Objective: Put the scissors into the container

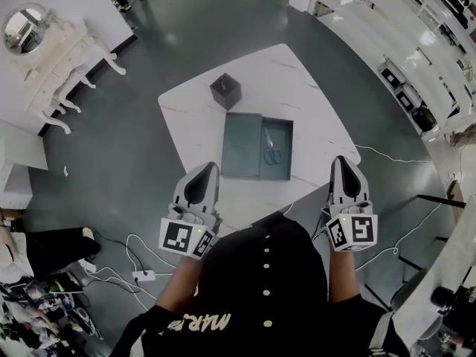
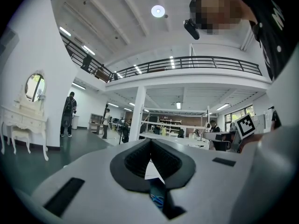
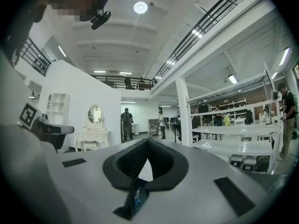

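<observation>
A pair of scissors with blue handles lies in the right half of a flat grey-green tray on the white table. A small dark square container stands upright just beyond the tray's far left corner. My left gripper and right gripper are held near my body, short of the table's near edge and well apart from the scissors. Both point level and are shut with nothing between the jaws. The left gripper and right gripper see only the hall past their closed tips.
A white dressing table with an oval mirror stands at the left. Cables and a power strip lie on the dark floor near my feet. White shelving runs along the right. People stand far off in the hall.
</observation>
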